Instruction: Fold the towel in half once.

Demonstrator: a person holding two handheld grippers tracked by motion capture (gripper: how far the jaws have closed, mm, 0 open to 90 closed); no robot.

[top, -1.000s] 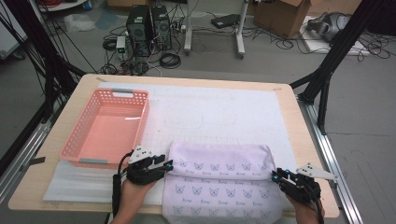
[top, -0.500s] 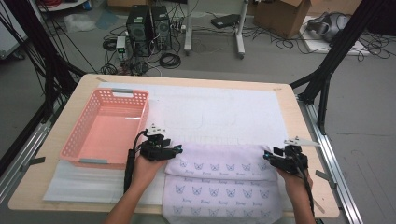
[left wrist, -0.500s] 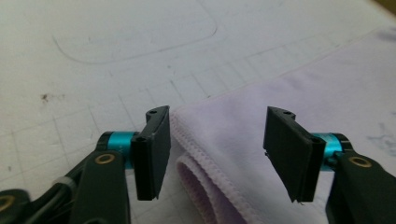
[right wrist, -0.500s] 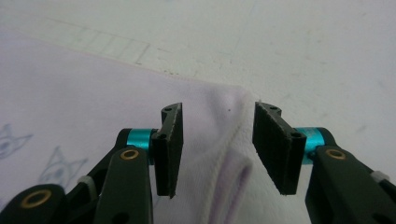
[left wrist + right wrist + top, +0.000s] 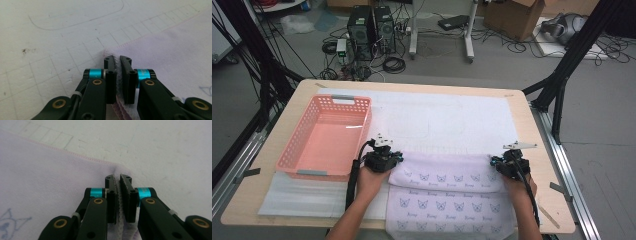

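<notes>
Towel [image 5: 447, 172] edge carried forward, corners inside both tools.

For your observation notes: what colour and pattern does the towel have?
Pale lilac towel with small blue cat-face outlines in rows, best in the high view.

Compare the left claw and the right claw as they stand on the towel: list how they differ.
The left claw pinches the towel's far left corner, next to the pink basket; the right claw pinches its far right corner, near the table's right edge. The left claw's cable loops down along the forearm; the right claw's cable runs back over the hand. Both are shut on cloth after just closing.
</notes>
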